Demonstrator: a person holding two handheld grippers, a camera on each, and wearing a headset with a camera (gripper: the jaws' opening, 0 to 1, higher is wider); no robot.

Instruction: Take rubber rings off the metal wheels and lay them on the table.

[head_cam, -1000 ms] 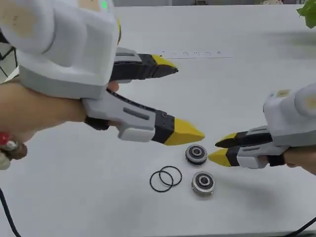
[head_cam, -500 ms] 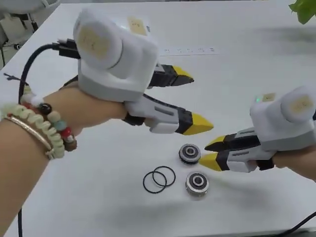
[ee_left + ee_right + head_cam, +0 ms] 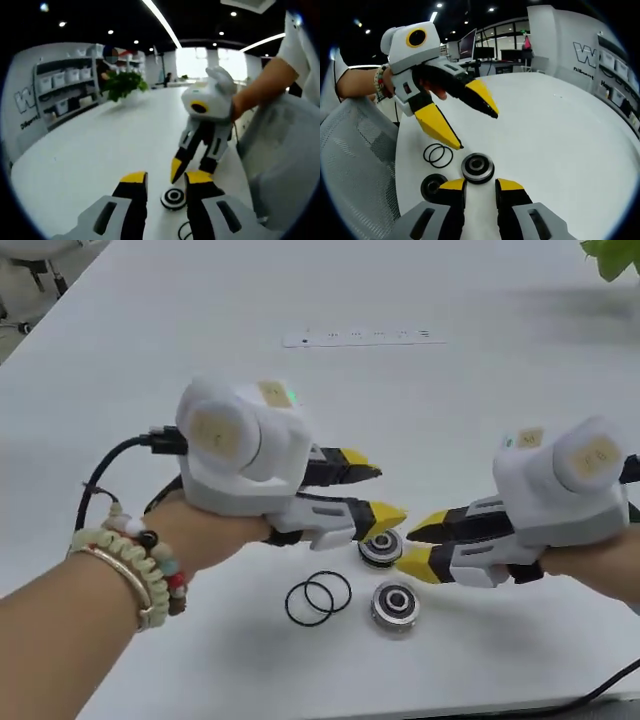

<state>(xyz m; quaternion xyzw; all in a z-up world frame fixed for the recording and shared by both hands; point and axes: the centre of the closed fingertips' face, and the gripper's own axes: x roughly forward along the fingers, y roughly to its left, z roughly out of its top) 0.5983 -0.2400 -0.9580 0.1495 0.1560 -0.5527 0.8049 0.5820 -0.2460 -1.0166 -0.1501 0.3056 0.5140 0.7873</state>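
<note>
The left gripper (image 3: 388, 494) and the right gripper (image 3: 407, 547) are facing each other tip to tip low over the white tabletop (image 3: 200, 360), near its front edge. The farther metal wheel (image 3: 381, 548) is lying flat just between their tips. That pairing is looking like the set-up for a two-handed peel, with one gripper steadying the wheel and the other picking at its rim.

The left gripper's jaws are standing wide apart with nothing in them. The right gripper's jaws are parted more narrowly, also empty, and in the right gripper view their yellow tips are aiming straight at the wheel. The nearer metal wheel (image 3: 395, 605) is sitting flat closer to the front edge, apart from both grippers.

Both wheels are small, round, bright-steel discs with a dark hub. A dark band is running around each rim, probably rubber not yet taken off, though I cannot be sure.

Two thin black rubber rings (image 3: 318, 597) are lying just left of the nearer wheel. They are overlapping each other, flat on the smooth matte surface, likely set aside to be out of the way.
</note>
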